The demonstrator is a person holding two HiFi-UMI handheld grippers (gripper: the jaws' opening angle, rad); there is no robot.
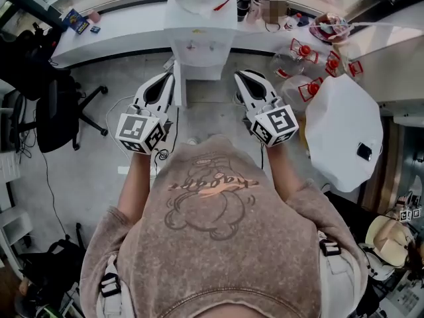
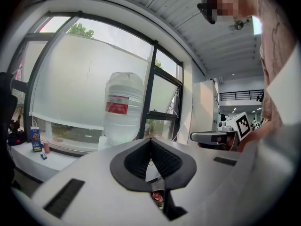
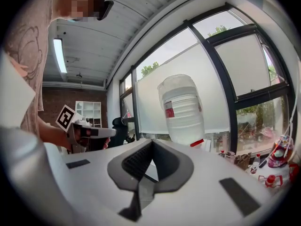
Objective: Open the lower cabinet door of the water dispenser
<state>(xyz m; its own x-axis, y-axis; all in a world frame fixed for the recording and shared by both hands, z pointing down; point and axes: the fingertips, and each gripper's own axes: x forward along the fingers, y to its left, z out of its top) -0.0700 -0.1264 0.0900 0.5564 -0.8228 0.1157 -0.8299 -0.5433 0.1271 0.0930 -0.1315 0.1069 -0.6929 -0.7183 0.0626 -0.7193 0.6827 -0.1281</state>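
Cabinet door: low on the water dispenser, hidden from above
Left tool: closed, empty
Right tool: closed, empty
Next: we lower one tool, catch the door's edge, pull gently

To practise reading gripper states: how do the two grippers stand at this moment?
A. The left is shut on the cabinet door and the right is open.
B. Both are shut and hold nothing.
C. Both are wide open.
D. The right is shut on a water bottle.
B: in each gripper's own view, the jaws of the left gripper and of the right gripper meet at the tips with nothing between them.
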